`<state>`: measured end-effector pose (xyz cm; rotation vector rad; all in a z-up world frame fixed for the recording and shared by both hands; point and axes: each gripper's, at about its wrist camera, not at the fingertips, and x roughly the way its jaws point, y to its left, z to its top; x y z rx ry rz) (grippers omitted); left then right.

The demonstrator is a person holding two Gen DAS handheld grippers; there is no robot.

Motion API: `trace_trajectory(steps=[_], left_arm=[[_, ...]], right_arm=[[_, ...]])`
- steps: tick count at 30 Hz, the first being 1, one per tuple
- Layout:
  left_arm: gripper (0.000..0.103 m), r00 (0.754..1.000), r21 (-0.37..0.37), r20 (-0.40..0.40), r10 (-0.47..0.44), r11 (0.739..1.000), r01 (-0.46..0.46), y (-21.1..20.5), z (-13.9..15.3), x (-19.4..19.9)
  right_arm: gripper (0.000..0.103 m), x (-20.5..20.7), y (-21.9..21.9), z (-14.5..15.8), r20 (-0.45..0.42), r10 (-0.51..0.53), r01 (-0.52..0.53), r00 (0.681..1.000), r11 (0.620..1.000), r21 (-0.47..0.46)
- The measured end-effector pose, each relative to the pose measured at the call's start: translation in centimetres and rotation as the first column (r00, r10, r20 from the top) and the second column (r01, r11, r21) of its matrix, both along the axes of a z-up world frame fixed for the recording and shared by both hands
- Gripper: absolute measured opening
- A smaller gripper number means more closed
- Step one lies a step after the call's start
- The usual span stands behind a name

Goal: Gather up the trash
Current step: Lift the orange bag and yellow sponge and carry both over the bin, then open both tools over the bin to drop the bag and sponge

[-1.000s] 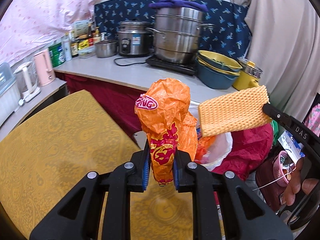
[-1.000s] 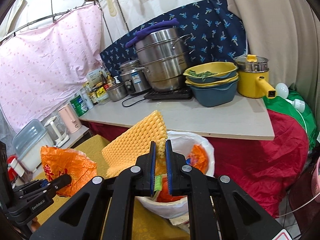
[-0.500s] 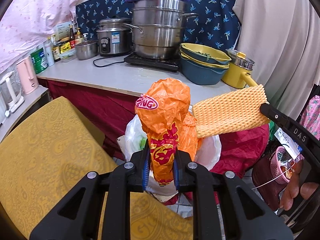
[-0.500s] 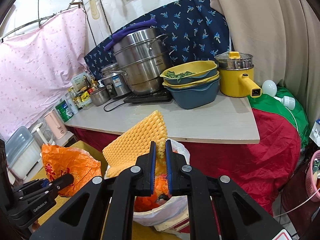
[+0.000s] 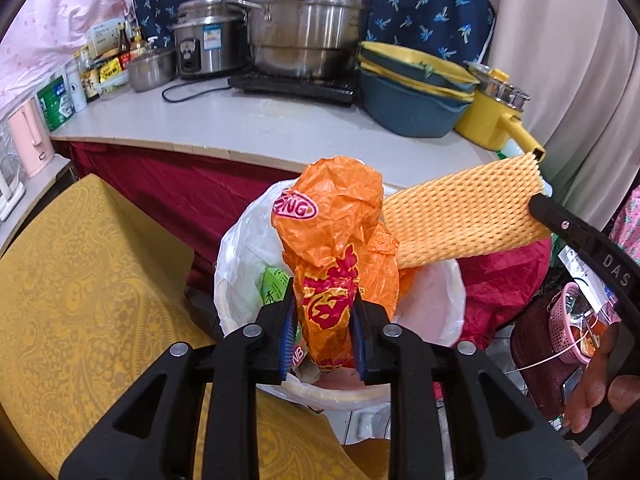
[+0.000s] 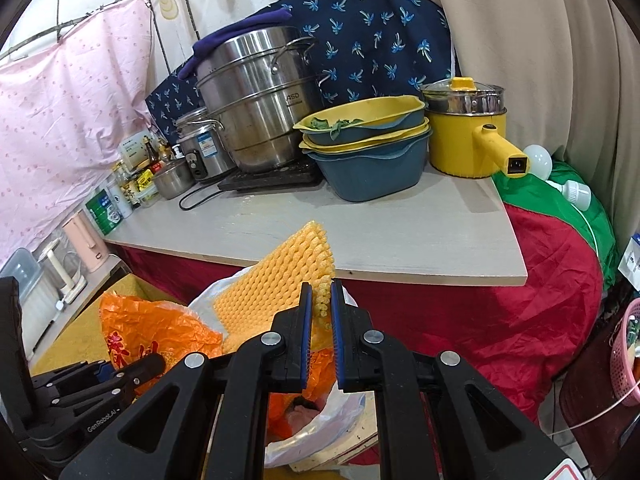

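Trash hung over the bin in both tools. The left tool [image 5: 323,334] had the crumpled orange bag [image 5: 336,240] between its jaws, which were opening, the pads apparently still touching the plastic; the bag's long axis stood upright, rising toward 12 o'clock from the tips. Directly beneath, from 6 to 12 o'clock around the jaws, gaped the white-lined bin [image 5: 436,304], already holding a green wrapper [image 5: 274,286]. So the drop looked straight down, with nothing between bag and liner. The right tool [image 6: 319,322] was clamped on one end of the yellow foam net [image 6: 276,284], whose length slanted toward 10 o'clock over the bin [image 6: 320,428]'s far rim; in the left view the net [image 5: 464,216] lay at 2 o'clock, just beside the bag. The left hand seemed likelier to release first. Beyond, at 12 o'clock, the counter [image 5: 248,128] carried a steamer pot [image 5: 308,24], stacked basins [image 5: 412,96] and a yellow pot [image 5: 492,120]; a yellow patterned cloth [image 5: 80,288] lay at 9 o'clock.
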<state>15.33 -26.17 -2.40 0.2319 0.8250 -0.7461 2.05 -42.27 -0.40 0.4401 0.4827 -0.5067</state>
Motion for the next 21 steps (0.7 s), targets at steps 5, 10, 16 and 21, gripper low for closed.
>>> trace_trajectory(steps=[5,10,16,21], left_arm=[[0.035,1.000,0.014,-0.001,0.022,1.000,-0.022,-0.3,-1.2,1.2],[0.043,0.999,0.011,-0.001,0.048,0.999,-0.048,-0.2,-1.6,1.8],[0.058,0.997,0.008,0.006,0.078,0.997,-0.079,0.3,-1.7,2.3],[0.064,0.994,-0.008,0.010,0.106,0.994,-0.106,1.1,-1.2,2.9]], right_arm=[[0.009,1.3,-0.5,-0.8,-0.010,-0.001,0.001,1.000,1.000,0.007],[0.009,2.6,-0.3,-1.5,-0.021,0.018,-0.018,1.000,1.000,0.010],[0.009,4.2,0.6,-1.9,-0.031,0.055,-0.055,0.998,0.998,0.009],[0.010,5.5,1.1,-2.2,-0.033,0.083,-0.082,0.996,0.996,0.020]])
